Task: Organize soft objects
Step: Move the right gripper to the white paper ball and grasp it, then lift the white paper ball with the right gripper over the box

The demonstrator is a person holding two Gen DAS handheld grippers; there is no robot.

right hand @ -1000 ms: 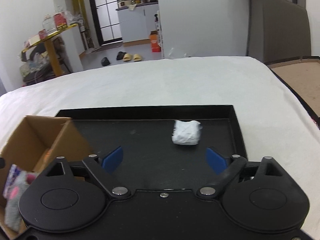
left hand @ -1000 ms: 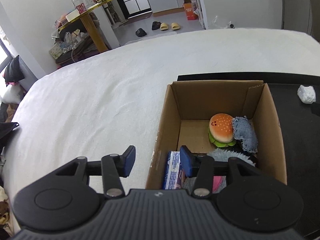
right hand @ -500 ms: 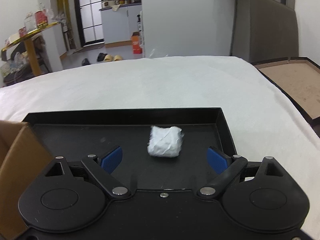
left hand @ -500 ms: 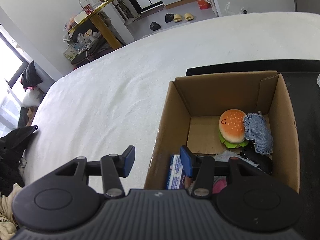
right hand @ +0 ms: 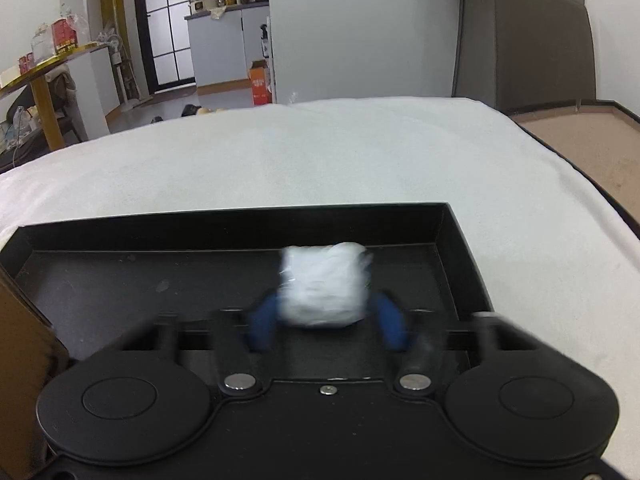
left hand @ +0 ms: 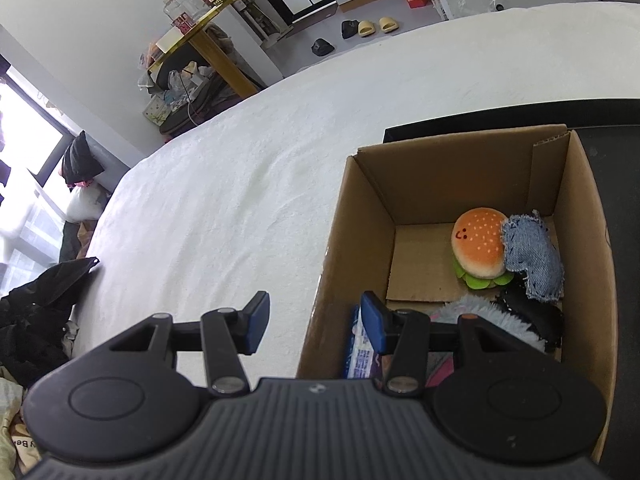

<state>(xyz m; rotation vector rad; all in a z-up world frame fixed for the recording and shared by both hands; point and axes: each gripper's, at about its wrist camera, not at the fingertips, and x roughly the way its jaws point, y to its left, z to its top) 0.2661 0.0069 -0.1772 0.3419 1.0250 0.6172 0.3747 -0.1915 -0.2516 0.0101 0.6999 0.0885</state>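
Note:
A white crumpled soft wad (right hand: 325, 285) lies in a black tray (right hand: 460, 236) in the right wrist view. My right gripper (right hand: 326, 324) is around it, its blurred blue pads (right hand: 262, 326) close on both sides of the wad. In the left wrist view a cardboard box (left hand: 340, 240) holds a plush hamburger (left hand: 478, 246), a denim piece (left hand: 530, 260), a fluffy grey item (left hand: 480, 312), a black item (left hand: 532, 312) and a blue-white packet (left hand: 360, 354). My left gripper (left hand: 314, 322) is open and empty, straddling the box's near left wall.
The box and tray sit on a white bedspread (left hand: 240, 200). The box corner (right hand: 24, 344) shows at the left of the right wrist view. A brown board (right hand: 592, 152) lies at the right. A cluttered yellow table (left hand: 200, 40) and slippers (left hand: 376, 26) stand beyond the bed.
My right gripper has moved forward to the white wad and its fingers have closed in around it. My left gripper has tilted a little over the box and stays open.

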